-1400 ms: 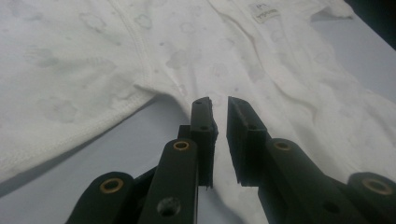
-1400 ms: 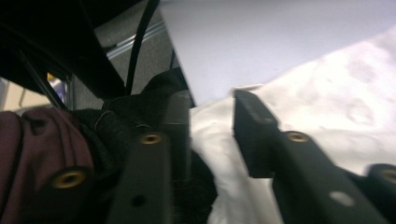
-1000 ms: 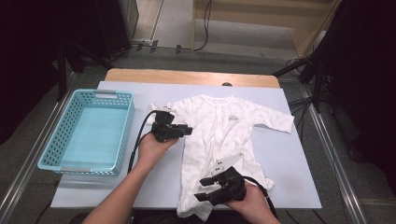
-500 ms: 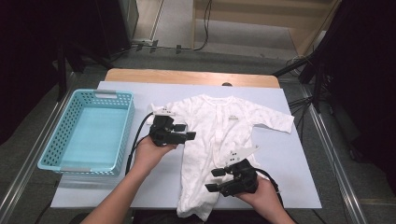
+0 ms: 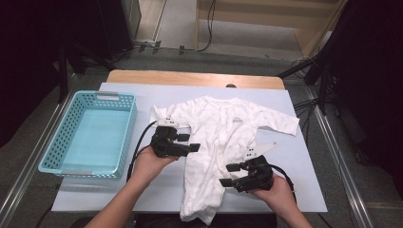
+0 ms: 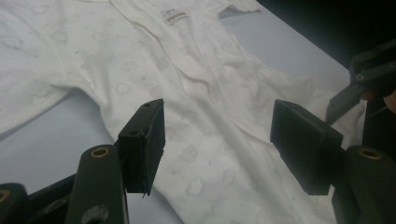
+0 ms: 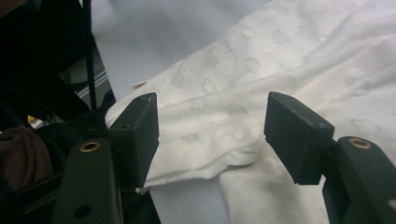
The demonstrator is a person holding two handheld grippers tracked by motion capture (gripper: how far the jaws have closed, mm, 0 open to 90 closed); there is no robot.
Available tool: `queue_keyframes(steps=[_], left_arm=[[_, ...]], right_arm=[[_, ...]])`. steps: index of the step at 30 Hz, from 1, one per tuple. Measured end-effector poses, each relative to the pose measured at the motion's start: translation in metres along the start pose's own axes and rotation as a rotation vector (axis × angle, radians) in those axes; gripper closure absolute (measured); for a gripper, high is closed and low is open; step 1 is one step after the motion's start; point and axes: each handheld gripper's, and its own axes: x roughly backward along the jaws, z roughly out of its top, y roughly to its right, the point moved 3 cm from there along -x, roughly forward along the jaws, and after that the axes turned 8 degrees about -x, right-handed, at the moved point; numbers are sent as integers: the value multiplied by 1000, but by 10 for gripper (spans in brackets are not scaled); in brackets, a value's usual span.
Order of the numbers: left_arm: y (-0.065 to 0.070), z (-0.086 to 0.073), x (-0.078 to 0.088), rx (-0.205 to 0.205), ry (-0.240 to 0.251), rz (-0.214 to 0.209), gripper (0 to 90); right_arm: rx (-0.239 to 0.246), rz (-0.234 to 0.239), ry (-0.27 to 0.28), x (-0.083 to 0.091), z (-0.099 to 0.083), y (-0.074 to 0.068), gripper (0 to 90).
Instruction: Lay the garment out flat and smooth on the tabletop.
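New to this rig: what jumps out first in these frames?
The white baby romper spread flat on the pale table cover, its legs toward the person. A turquoise basket sits at its left. The left gripper and right gripper hover over the romper, jaws just opening, nothing between them.

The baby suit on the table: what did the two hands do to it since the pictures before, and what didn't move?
Both tools let go of the baby suit after folding its leg part over to the left. The left tool slid right along its edge and the right tool pulled back to the right; both have just been opening, with nothing pinched between them. The blue basket and the suit's top and sleeves stayed put.
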Motion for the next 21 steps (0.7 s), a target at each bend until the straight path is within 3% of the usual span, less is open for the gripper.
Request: queue_keyframes(steps=[11, 21], left_arm=[[12, -11, 6, -23, -8, -20, 354], [13, -17, 3, -38, -16, -31, 353]], right_arm=[[-4, -50, 20, 15, -1, 17, 331], [-30, -103, 43, 27, -1, 39, 333]])
